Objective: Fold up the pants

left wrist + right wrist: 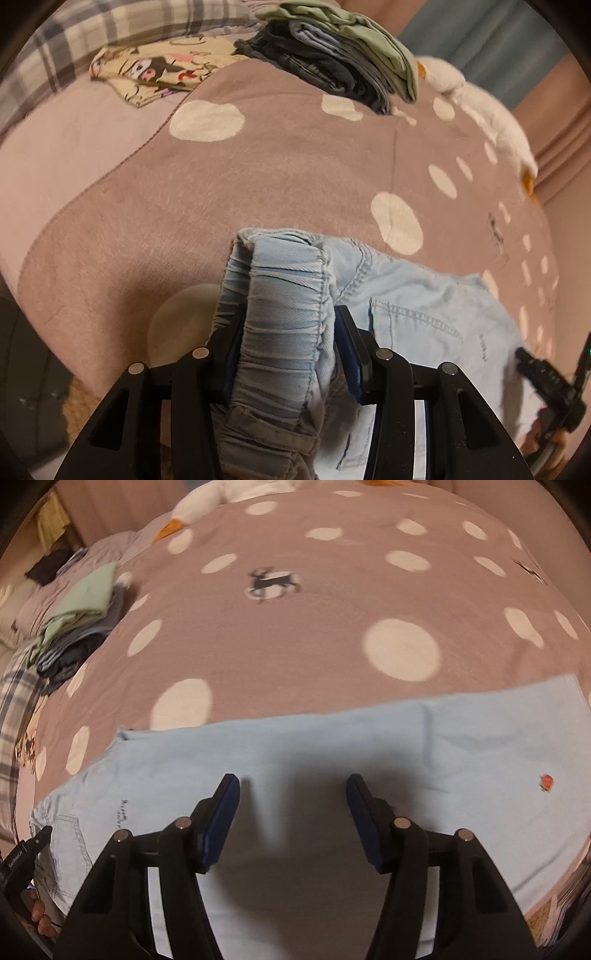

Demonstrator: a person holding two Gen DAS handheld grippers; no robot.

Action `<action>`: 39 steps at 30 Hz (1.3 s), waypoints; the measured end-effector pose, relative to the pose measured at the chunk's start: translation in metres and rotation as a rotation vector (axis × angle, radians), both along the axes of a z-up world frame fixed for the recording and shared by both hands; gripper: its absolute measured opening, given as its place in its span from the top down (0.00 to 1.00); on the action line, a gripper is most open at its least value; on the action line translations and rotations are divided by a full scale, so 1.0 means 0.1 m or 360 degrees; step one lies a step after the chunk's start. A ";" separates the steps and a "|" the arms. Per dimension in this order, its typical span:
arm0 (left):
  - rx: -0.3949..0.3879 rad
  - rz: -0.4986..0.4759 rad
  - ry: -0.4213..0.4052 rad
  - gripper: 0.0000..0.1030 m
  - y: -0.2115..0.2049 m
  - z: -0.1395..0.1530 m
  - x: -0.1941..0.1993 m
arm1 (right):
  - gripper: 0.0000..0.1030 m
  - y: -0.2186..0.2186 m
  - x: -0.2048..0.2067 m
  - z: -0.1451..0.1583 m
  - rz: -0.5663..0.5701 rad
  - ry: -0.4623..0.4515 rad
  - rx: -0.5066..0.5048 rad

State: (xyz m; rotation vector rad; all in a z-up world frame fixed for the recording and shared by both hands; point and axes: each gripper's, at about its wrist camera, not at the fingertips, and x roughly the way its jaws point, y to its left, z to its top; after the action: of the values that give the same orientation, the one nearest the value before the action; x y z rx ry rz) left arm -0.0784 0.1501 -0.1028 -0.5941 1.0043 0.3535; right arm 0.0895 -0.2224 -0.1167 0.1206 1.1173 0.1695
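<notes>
A: Where are the light-blue denim pants point(332, 746) found?

B: They are spread flat across the near edge of the bed, on a brown blanket point(314, 627) dotted with white spots. The elastic waistband point(280, 306) is bunched up and lifted at one end.

A: How are the left tongs point(284, 339) seen?

B: They are clamped on that gathered waistband, the fabric being pressed between both blue pads.

A: And the right tongs point(291, 786)?

B: They are held apart above the flat pant leg, nothing being gripped between them; their shadow is cast on the cloth below.

A: What else is carried by the bed?

B: A stack of folded clothes point(343, 62), topped by a green garment, is set near the far edge, beside a yellow cartoon-print cloth point(159, 74). A white plush toy point(480, 107) is laid along the far side.
</notes>
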 end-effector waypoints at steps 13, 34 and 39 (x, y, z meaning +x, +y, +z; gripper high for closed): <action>0.0112 -0.0236 -0.0172 0.48 -0.55 0.71 0.08 | 0.56 -1.13 -0.23 -0.02 -0.0493 0.0022 0.0057; 0.0156 -0.0152 -0.0237 0.48 -0.71 1.21 -0.20 | 0.57 -1.88 -0.56 0.01 -0.0768 -0.0094 0.0030; 0.0167 -0.0101 -0.0347 0.42 -0.64 1.49 -0.37 | 0.57 -1.90 -0.58 0.02 -0.0768 -0.0109 0.0037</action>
State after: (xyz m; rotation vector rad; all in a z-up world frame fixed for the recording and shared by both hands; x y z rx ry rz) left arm -0.1156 0.0865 0.0461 -0.4928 0.7885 0.2769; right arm 0.0316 -0.4124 -0.1150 0.3971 0.9889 -0.2431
